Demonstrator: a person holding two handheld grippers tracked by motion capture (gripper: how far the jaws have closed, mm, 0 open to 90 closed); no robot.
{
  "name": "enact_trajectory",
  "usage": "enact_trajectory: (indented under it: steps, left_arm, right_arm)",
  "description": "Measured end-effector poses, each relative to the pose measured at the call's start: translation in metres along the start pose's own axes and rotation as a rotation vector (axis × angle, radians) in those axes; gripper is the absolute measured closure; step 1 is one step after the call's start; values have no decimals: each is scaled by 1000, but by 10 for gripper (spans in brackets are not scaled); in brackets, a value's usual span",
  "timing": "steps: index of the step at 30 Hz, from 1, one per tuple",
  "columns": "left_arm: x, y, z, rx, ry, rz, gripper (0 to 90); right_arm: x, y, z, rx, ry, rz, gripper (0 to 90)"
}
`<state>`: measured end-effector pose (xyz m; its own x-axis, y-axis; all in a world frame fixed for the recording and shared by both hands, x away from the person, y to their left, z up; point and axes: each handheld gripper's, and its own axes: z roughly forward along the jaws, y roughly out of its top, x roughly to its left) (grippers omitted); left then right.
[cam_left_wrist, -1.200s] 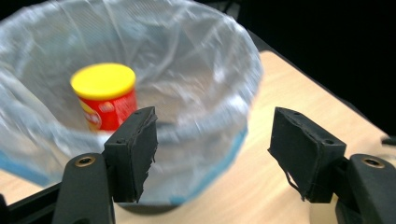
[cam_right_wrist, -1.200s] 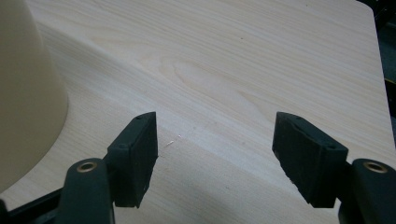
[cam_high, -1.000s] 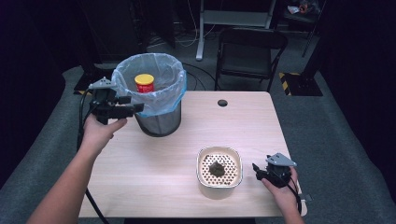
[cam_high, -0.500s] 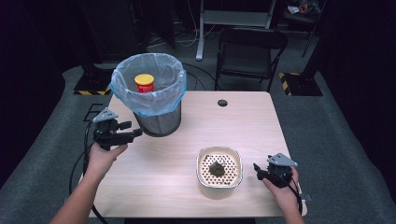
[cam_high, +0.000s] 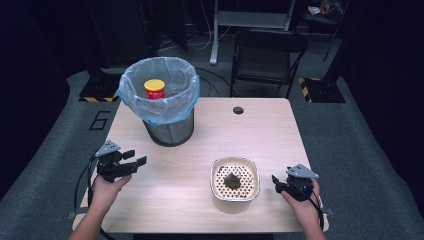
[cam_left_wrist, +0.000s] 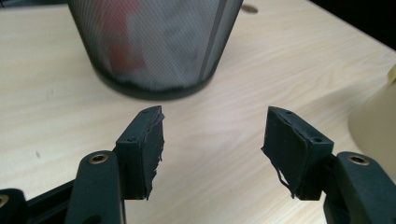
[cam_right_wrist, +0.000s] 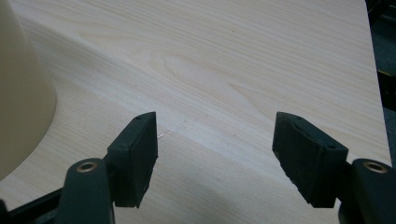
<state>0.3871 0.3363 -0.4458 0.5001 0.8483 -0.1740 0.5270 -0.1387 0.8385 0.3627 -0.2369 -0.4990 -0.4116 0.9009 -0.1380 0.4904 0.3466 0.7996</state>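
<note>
My left gripper (cam_high: 136, 157) hangs low over the table's near left, open, with bare wood between its jaws (cam_left_wrist: 212, 135). Ahead of it stands a black mesh bin (cam_high: 170, 127) (cam_left_wrist: 154, 46) lined with a pale blue bag. A red can (cam_high: 155, 89) with a yellow lid rests inside the bin. My right gripper (cam_high: 278, 184) sits near the front right edge, open and holding nothing (cam_right_wrist: 215, 140). To its left is a cream perforated container (cam_high: 235, 202) (cam_right_wrist: 18, 93) with a dark lump (cam_high: 233, 180) in it.
The light wood table (cam_high: 210, 135) has a round cable hole (cam_high: 238, 110) at its far side. A dark folding chair (cam_high: 267, 55) stands behind the table. The cream container's edge (cam_left_wrist: 373, 121) lies to the right of my left gripper.
My left hand has dropped from beside the bin's rim down to the near left of the table. The right hand has stayed put.
</note>
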Motion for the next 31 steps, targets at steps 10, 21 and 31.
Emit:
enact_trajectory:
  steps: [10,21,31]
  left_arm:
    - [13,-35,13,44,27,-4,350]
    - [26,-57,23,109,90,-16,323]
    - [42,-64,25,156,153,-7,268]
  right_arm:
    - [1,-1,2,6,-2,5,308]
    - [0,-2,4,11,4,-4,308]
    - [-5,-7,6,34,-25,16,276]
